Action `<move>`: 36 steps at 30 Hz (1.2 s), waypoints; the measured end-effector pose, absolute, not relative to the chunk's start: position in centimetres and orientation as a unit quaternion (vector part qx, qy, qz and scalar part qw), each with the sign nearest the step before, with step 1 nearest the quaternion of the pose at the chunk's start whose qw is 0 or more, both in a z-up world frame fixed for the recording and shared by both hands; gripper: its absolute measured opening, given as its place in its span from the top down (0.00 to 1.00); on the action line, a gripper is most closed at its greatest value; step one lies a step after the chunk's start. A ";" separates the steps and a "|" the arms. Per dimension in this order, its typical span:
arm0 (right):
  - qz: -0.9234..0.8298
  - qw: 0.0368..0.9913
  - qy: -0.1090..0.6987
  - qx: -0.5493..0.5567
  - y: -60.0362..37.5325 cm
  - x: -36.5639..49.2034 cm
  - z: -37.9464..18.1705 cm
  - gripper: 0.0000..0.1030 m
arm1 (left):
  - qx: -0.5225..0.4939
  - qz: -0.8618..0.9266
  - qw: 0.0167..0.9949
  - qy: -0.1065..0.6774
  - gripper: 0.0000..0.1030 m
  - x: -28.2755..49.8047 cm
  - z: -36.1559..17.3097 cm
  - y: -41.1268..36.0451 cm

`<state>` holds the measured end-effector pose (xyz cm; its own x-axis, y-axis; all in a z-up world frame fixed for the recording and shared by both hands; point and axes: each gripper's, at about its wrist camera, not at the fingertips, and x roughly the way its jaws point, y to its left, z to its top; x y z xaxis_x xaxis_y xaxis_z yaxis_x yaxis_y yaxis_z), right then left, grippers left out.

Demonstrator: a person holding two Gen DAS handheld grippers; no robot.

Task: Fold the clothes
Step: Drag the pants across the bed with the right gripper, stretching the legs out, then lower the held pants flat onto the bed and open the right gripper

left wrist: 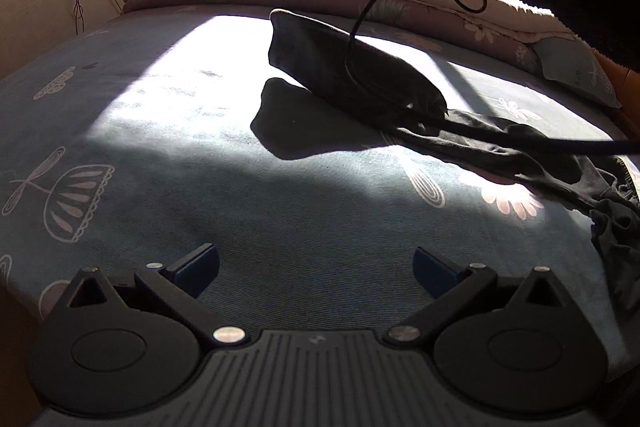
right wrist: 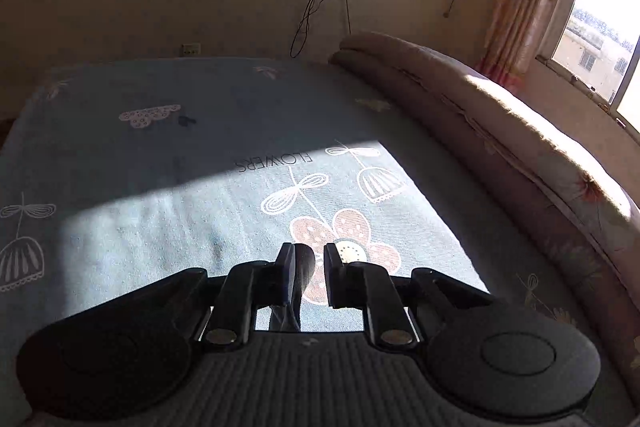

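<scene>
Garment (left wrist: 360, 79), dark, crumpled on bedsheet (left wrist: 200, 187)

Cloth on cloth, with matt plastic tools

The bed sheet (left wrist: 168, 163) is a finely woven blue cloth with printed flowers; the dark garment (left wrist: 360, 83) on it is soft, matt fabric. The folded quilt (right wrist: 480, 131) at the far edge looks padded and stitched. Both the left gripper (left wrist: 316, 269) and right gripper (right wrist: 310, 267) are matt black plastic with ribbed bodies and shiny metal pins.
</scene>
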<state>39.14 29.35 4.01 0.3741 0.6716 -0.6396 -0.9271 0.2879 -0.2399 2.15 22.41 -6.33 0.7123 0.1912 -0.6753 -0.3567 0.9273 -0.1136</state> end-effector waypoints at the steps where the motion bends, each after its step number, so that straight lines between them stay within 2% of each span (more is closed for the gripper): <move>1: 0.515 0.770 0.221 -0.304 29.1 39.1 3.5 0.78 | -0.120 0.147 0.918 0.348 0.00 2.1 -6.4 22.5; 12: 0.532 0.698 0.296 -0.377 23.2 37.7 -1.8 0.78 | -0.137 0.139 0.918 0.345 0.00 1.7 -7.0 22.7; 18: 0.521 0.697 0.308 -0.384 24.2 38.5 -4.9 0.76 | -0.141 0.142 0.917 0.345 0.00 1.6 -6.9 23.0; 20: 0.511 0.705 0.314 -0.378 24.7 39.7 -5.9 0.62 | -0.142 0.145 0.916 0.346 0.00 1.6 -7.0 23.1; 24: 0.491 0.712 0.351 -0.360 24.0 42.9 -8.1 0.58 | -0.149 0.144 0.914 0.348 0.00 2.0 -7.4 23.5; 26: 0.484 0.712 0.354 -0.365 23.0 44.0 -9.3 0.45 | -0.151 0.142 0.913 0.353 0.00 2.5 -7.8 23.6; 28: 0.488 0.714 0.358 -0.352 22.1 44.7 -10.0 0.43 | -0.149 0.138 0.911 0.358 0.00 2.9 -8.2 23.5; 30: 0.507 0.703 0.393 -0.308 21.6 45.4 -9.9 0.72 | -0.146 0.136 0.911 0.362 0.00 3.2 -8.4 23.4; 31: 0.513 0.700 0.393 -0.304 21.5 45.3 -9.7 0.96 | -0.145 0.134 0.911 0.362 0.00 3.3 -8.4 23.3; 36: 0.457 0.750 0.363 -0.311 20.4 46.8 -7.8 0.96 | -0.147 0.136 0.911 0.360 0.00 3.2 -8.4 23.4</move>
<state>46.76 20.40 -7.83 0.3181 0.4600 -0.8290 -0.9118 0.3879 -0.1347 3.19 23.43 -8.40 0.7037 0.1415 -0.6962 -0.3537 0.9197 -0.1706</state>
